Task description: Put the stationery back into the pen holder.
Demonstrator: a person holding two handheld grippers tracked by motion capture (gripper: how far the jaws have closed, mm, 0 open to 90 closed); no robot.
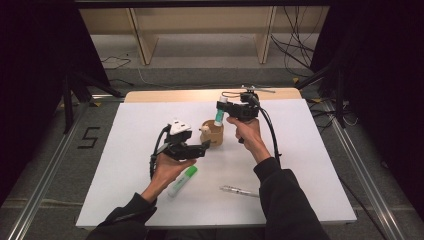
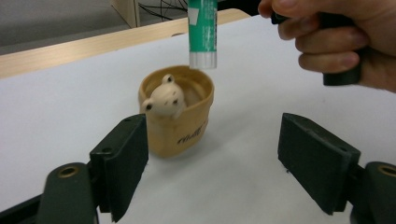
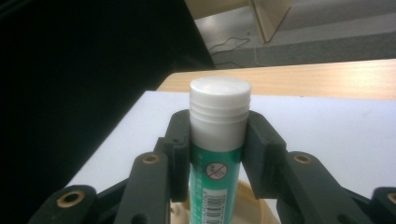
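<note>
A tan cup (image 1: 212,134) with a small bear figure on its rim stands mid-table on the white sheet. My right gripper (image 1: 220,106) is shut on a green glue stick (image 1: 219,117) with a white cap, holding it upright just above the cup. In the right gripper view the pads (image 3: 180,149) press on the stick (image 3: 218,122) below its cap, and the cup's rim (image 3: 261,210) shows underneath. My left gripper (image 1: 204,148) is open, level and pointing at the cup from the near left. In the left gripper view its jaws stand wide apart in front of the cup (image 2: 180,126), with nothing between them.
A second glue stick (image 1: 182,181) with a light green cap lies on the sheet by the left wrist. A clear pen (image 1: 240,190) lies near the front, right of centre. Wooden table edge (image 1: 200,95) at the back; cables on the floor beyond.
</note>
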